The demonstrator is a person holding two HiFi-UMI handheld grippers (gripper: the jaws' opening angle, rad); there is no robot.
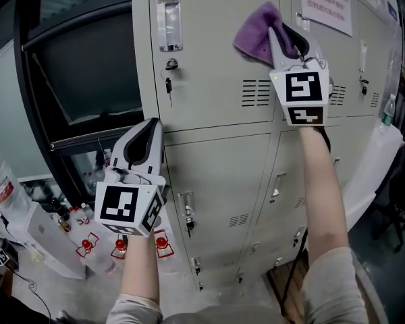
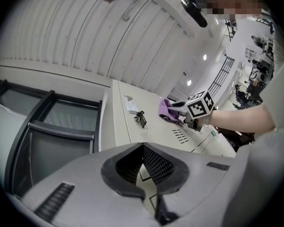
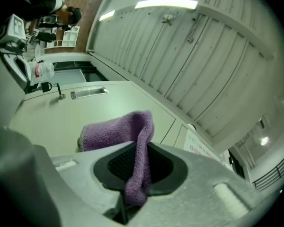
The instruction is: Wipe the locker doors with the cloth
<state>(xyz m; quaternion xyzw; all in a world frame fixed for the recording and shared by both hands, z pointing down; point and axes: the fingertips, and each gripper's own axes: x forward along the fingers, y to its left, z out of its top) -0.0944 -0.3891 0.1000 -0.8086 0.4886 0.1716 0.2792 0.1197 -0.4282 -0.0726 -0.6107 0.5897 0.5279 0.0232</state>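
A purple cloth [image 1: 256,32] is pressed against the upper part of a beige locker door [image 1: 209,79], and my right gripper [image 1: 287,38] is shut on it. In the right gripper view the cloth [image 3: 114,131] drapes down between the jaws of the right gripper [image 3: 137,169]. My left gripper [image 1: 148,132] hangs lower left, by the seam under that door, shut with nothing in it. In the left gripper view its jaws [image 2: 144,169] meet, and the cloth [image 2: 166,110] and the right gripper [image 2: 199,105] show further along the door.
The door carries a clear handle [image 1: 169,24], a lock with a hanging key [image 1: 169,83] and vent slots [image 1: 256,93]. A paper notice [image 1: 326,5] is stuck on the neighbouring door. A dark window frame [image 1: 74,79] stands left; bottles [image 1: 3,187] and red-marked items [image 1: 121,245] lie below.
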